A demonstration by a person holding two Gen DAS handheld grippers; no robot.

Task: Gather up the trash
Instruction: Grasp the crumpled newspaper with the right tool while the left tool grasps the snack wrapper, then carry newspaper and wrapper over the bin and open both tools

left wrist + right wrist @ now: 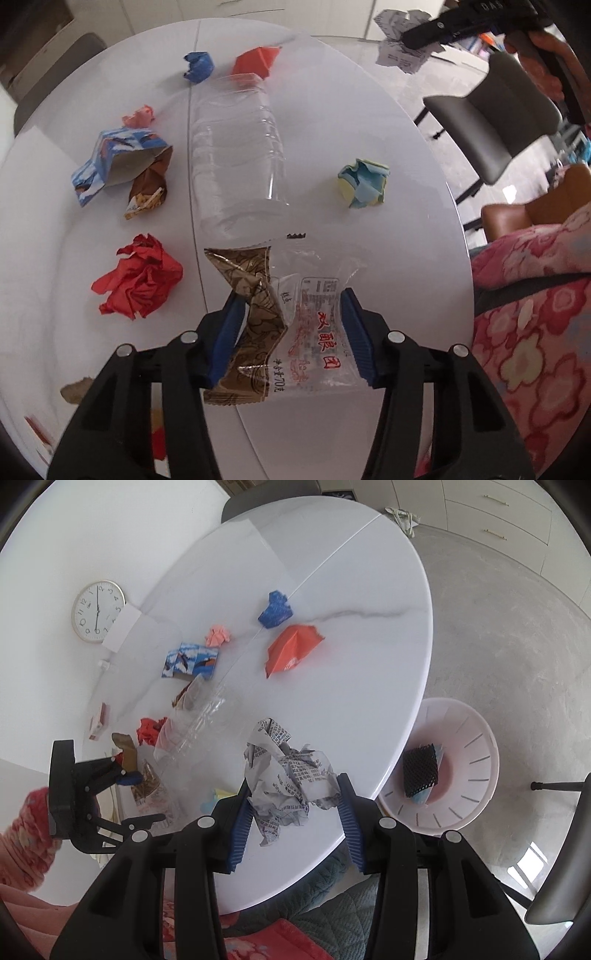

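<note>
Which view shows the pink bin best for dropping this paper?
The right wrist view: the pink bin sits on the floor beside the table, its inside visible with a black mesh piece in it. The left wrist view does not show it.

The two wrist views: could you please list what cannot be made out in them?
- Left wrist view: items at the table's lower-left edge, blurred and hidden by the left tool.
- Right wrist view: bin contents under the black mesh; the bin's near side is behind the right tool.

Left claw (291, 332) pinching snack wrapper (280, 332), clear bottle (236, 155) beyond
</note>
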